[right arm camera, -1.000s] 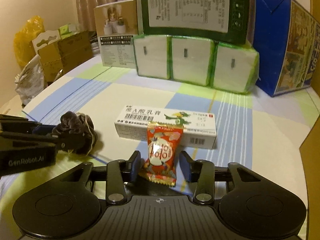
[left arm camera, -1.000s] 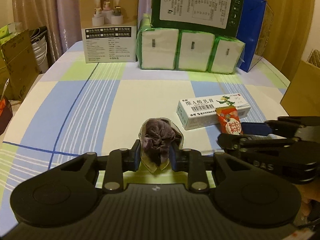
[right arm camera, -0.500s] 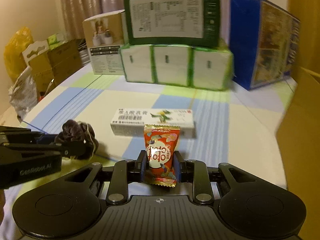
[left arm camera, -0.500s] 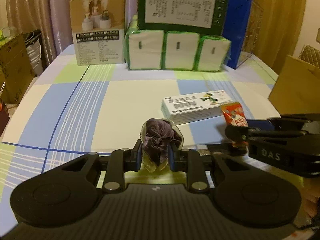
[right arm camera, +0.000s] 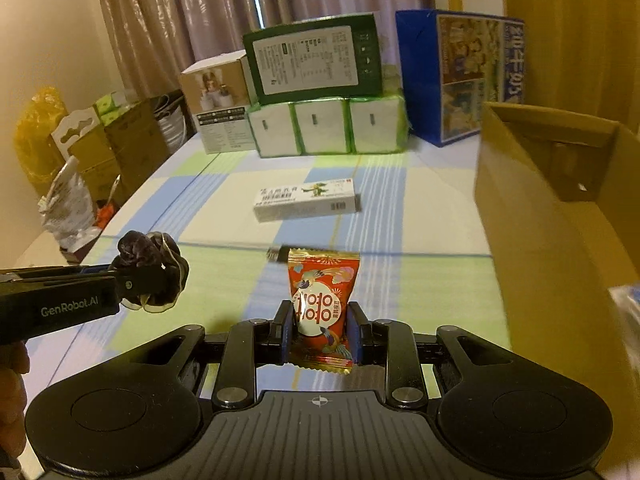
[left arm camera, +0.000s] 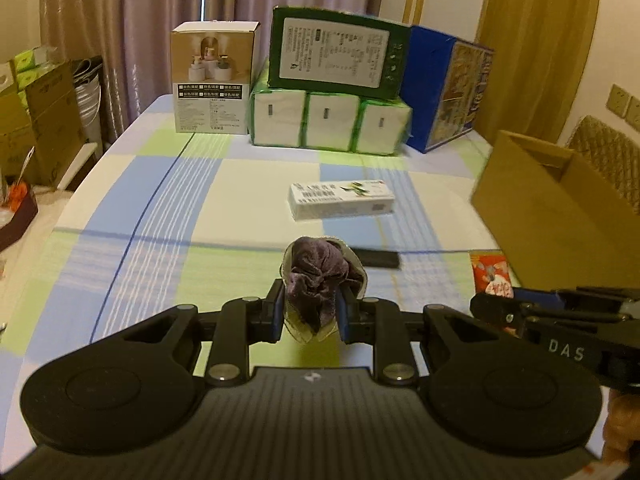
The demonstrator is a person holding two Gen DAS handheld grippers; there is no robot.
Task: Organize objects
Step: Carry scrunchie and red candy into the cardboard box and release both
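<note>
— Pinching what is the left gripper (left arm camera: 310,314) seen?
— A purple scrunchie (left arm camera: 318,280) is clamped there, above the bench (left arm camera: 168,208). A red snack packet (right arm camera: 322,308) is gripped upright by the right gripper (right arm camera: 320,338), beside the cardboard box (right arm camera: 560,216).

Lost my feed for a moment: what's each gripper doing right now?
Left gripper: closed on the purple scrunchie.
Right gripper: closed on the red snack packet.

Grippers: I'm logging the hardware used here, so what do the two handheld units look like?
Both are matte black plastic. Each has a ribbed base between two round discs, silver screws, linkage bars and blue-padded fingers. The left gripper reads "GenRobot.AI" in white on its side; the right gripper reads "DAS". No cables or sleeves show.
</note>
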